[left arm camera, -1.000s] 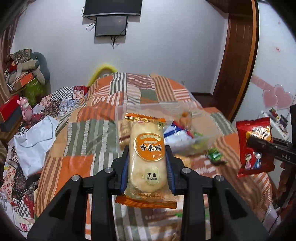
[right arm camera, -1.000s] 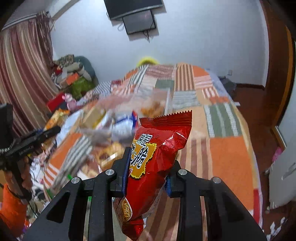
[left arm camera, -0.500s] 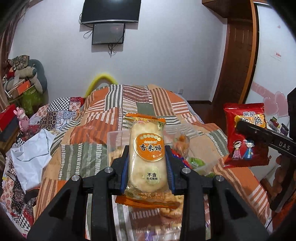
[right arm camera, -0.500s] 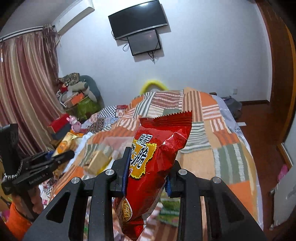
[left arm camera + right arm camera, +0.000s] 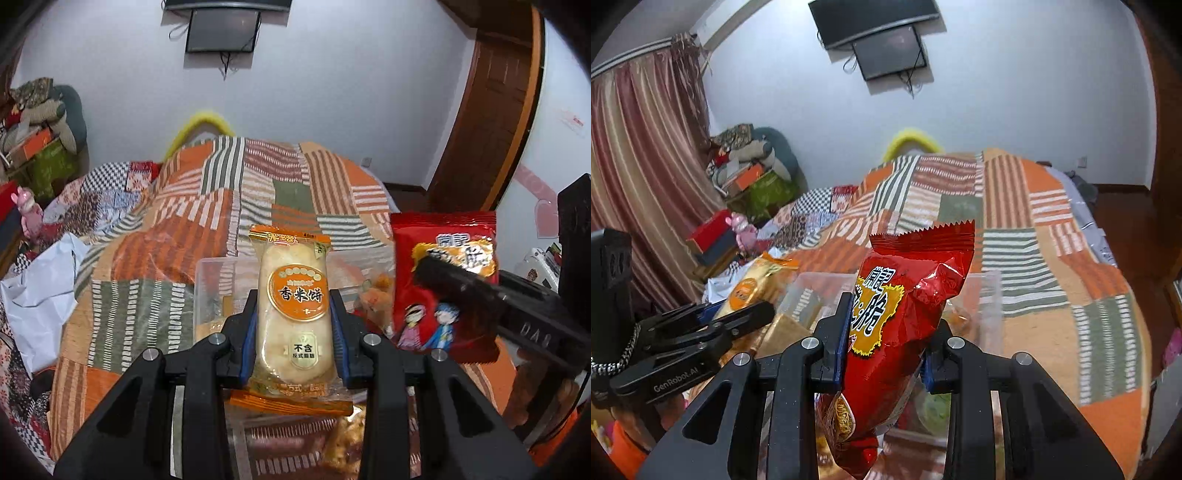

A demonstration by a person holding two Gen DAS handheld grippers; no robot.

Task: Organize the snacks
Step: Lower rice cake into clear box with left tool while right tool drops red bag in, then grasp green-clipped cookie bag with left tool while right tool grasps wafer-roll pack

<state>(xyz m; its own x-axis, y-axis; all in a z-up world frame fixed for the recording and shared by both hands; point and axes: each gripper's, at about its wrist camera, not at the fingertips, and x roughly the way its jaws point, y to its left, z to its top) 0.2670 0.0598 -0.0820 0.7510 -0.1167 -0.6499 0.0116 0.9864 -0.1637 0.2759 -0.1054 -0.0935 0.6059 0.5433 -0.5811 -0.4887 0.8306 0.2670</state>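
My left gripper (image 5: pixel 295 325) is shut on an orange-labelled rice cracker packet (image 5: pixel 295 314), held upright above a clear plastic box (image 5: pixel 210 273) that holds several snacks. My right gripper (image 5: pixel 884 343) is shut on a red snack bag (image 5: pixel 905 317), also held upright over the same clear box (image 5: pixel 991 295). The red bag (image 5: pixel 439 280) and the right gripper show at the right of the left wrist view. The left gripper with its cracker packet (image 5: pixel 750 288) shows at the left of the right wrist view.
The box sits on a bed with an orange, green and white patchwork quilt (image 5: pixel 155 258). A white bag (image 5: pixel 40 291) lies at the bed's left edge. Boxes and clutter (image 5: pixel 746 184) stand by the curtain. A wooden door (image 5: pixel 491 110) is at the right.
Both grippers have kept their packets and moved closer together over the clear box. The red bag now sits nearer the cracker packet in the left wrist view.
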